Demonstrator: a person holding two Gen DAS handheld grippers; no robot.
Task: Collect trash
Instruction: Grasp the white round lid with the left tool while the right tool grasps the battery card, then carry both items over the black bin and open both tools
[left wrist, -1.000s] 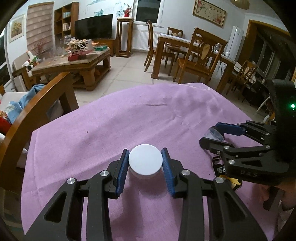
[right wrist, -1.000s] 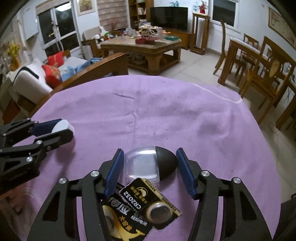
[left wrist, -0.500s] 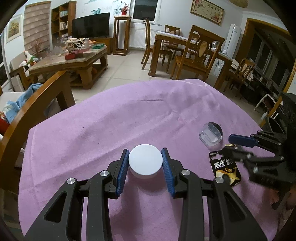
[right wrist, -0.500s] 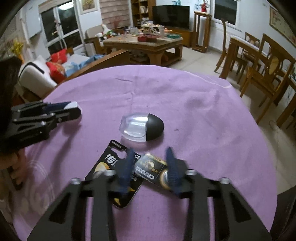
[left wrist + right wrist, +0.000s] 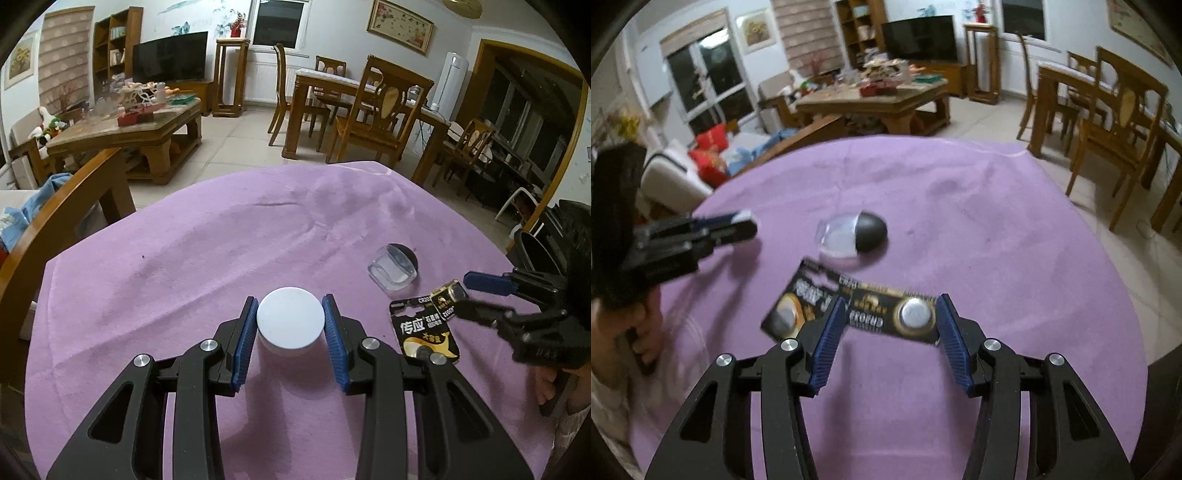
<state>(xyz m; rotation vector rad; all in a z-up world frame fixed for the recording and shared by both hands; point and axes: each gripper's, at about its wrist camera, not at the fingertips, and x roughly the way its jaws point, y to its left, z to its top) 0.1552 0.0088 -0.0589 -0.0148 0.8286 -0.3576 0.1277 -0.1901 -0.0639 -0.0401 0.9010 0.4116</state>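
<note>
From the left wrist view, my left gripper (image 5: 290, 324) has its blue-padded jaws pressed against both sides of a round white plastic lid-topped tub (image 5: 289, 325), which stands upright on the purple cloth-covered counter (image 5: 192, 258). The jaws grip it at its rim, one pad at nine o'clock of the tub and the other at three o'clock.

At about two o'clock from the tub, well apart from it, a small clear plastic capsule with a dark rounded end (image 5: 393, 267) lies on its side on the cloth. Just below that, at three o'clock from the tub, a black and gold coin-battery blister card (image 5: 424, 334) lies flat, and a second, smaller black and gold battery card (image 5: 448, 297) overlaps its upper right corner.

At the far right of that view my right gripper (image 5: 469, 295) reaches in over the smaller card. In the right wrist view the right gripper (image 5: 891, 321) has its jaws opening. The smaller black and gold card with the silver coin cell (image 5: 897, 314) lies between the blue pads; the frame is blurred, so I cannot tell whether the pads touch its ends. The larger card (image 5: 798, 306) sits at nine o'clock of it, partly under the left pad. The capsule (image 5: 855, 234) lies at twelve o'clock, apart from both cards. A hand (image 5: 635, 332) holds the left gripper's handle at the left edge.
</note>
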